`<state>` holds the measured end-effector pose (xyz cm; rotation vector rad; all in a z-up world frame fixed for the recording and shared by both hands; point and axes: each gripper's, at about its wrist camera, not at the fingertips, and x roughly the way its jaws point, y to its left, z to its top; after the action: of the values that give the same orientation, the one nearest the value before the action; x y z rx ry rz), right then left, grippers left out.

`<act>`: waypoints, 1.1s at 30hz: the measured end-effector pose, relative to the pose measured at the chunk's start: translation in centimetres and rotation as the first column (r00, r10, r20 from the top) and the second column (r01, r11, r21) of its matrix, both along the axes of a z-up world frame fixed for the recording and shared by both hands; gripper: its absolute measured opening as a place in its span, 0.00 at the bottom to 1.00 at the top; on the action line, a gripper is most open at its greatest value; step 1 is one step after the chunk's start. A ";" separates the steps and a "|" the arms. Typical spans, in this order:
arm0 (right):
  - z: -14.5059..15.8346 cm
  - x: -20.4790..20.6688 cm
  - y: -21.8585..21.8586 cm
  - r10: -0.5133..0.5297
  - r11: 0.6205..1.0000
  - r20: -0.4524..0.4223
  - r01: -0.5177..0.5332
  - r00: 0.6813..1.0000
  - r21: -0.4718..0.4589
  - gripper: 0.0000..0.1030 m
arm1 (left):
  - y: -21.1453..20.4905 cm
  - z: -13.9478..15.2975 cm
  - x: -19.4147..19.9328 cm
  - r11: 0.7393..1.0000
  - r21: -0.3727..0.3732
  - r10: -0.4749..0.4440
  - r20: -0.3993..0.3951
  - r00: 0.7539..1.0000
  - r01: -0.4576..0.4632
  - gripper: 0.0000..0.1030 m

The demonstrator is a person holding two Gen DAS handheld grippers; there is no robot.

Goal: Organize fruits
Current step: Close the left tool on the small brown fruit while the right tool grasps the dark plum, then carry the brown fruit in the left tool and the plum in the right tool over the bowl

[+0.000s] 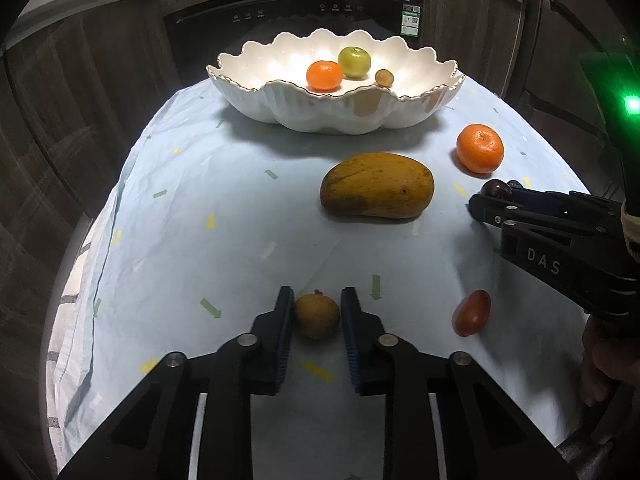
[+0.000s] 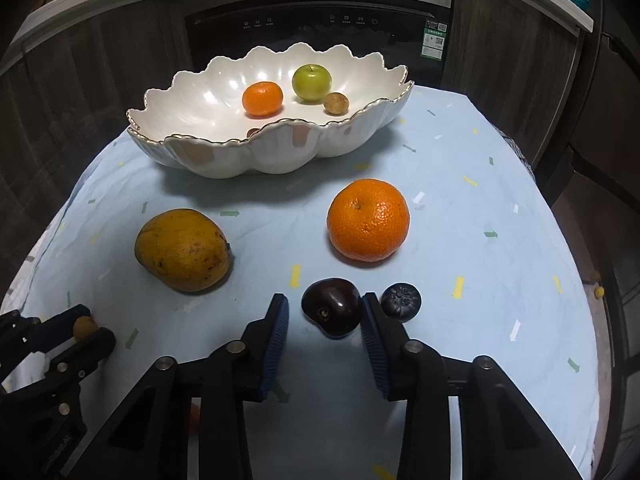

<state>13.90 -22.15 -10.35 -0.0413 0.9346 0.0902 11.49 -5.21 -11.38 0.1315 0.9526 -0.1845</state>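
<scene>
- The left gripper (image 1: pixel 316 316) has its two black, blue-padded fingers (image 1: pixel 280 340) closed in against a small round tan-brown fruit (image 1: pixel 317 317) on the light blue patterned cloth (image 1: pixel 200 220) over the surface, gripping it from both sides.
- Over on the right, the right gripper (image 2: pixel 324 316) straddles a dark purple glossy plum-like fruit (image 2: pixel 331 306). The right-hand pad touches it, while a clear gap shows on the left side, so that is no full grip.
- Just beside that right-hand finger, outside it, sits a small dark blue-black berry-like fruit (image 2: pixel 401 302).
- Ahead of both grippers, a large yellow-orange mango (image 1: pixel 377 185) lies on its side, with a bright orange mandarin (image 1: pixel 480 148) near it on the cloth.
- A small reddish-brown oval fruit (image 1: pixel 471 312) rests on the cloth to the right of the left gripper.
- At the far edge stands the white scalloped ceramic bowl with a gold rim (image 1: pixel 280 100), and it holds a smaller mandarin (image 1: pixel 325 76), a green apple-like fruit (image 1: pixel 354 62) and a little brown round fruit (image 1: pixel 384 77).
- Behind the bowl, a dark appliance front (image 2: pixel 320 20) fills the background.
</scene>
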 end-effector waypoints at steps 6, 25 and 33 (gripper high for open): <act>0.0 -0.1 0.0 0.001 1.000 0.000 -0.001 1.000 0.007 0.29 | -0.1 0.1 -0.1 1.000 0.005 0.000 0.005 1.000 0.000 0.23; 2.6 -1.4 0.1 0.008 1.000 0.058 -0.010 0.998 0.029 0.29 | 0.2 2.6 -0.5 1.000 0.004 0.016 0.068 0.998 -0.016 0.22; 4.2 -1.8 0.0 0.007 0.999 0.090 -0.010 0.996 0.037 0.29 | 0.3 4.1 -0.4 1.000 -0.002 0.020 0.094 0.995 -0.020 0.22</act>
<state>12.07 -22.15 -6.20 -0.0147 0.8430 0.1131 11.07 -4.92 -7.32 0.1288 0.8594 -0.1586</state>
